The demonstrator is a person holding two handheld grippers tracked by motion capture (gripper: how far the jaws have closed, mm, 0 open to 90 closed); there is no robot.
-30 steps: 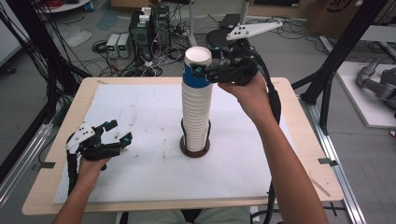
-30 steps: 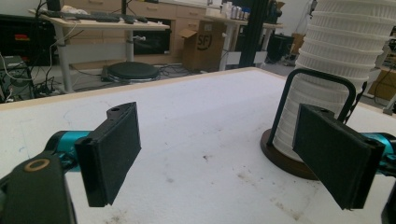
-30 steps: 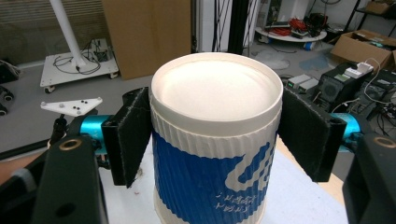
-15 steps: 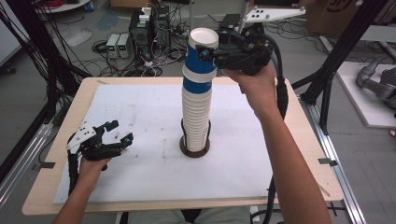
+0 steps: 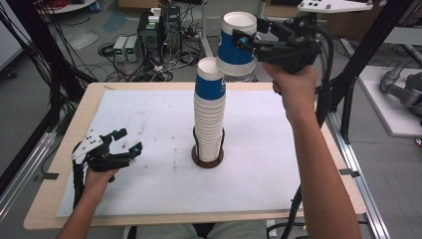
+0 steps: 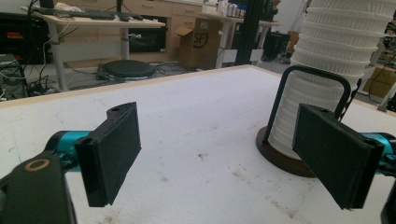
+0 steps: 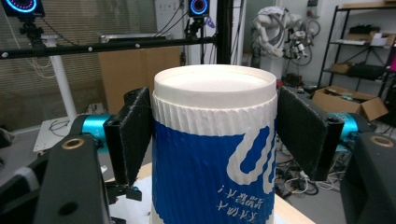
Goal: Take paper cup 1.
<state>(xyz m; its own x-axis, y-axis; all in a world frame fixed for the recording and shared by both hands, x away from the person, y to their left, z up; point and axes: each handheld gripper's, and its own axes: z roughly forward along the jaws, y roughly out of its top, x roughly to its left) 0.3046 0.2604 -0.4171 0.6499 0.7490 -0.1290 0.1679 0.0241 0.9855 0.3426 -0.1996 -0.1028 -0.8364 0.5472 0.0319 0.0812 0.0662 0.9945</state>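
Blue-and-white paper cup (image 5: 238, 44): inverted, slightly tilted, in my grip, aloft beside the upright cup stack (image 5: 209, 117).

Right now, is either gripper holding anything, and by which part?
The right gripper holds an upside-down blue and white paper cup, its jaws, just closing, clamped on opposite sides near the base, clear of the cup stack. The left gripper is open and holds nothing.

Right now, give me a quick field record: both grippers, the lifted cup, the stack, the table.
right gripper: shut on blue-and-white ribbed paper cup, jaws just been closing on it
cup: upside down, lifted clear of the stack, up and to its right in the high view
stack of upturned paper cups: upright in black wire holder on round dark base
left gripper: open, empty, low over white table cover
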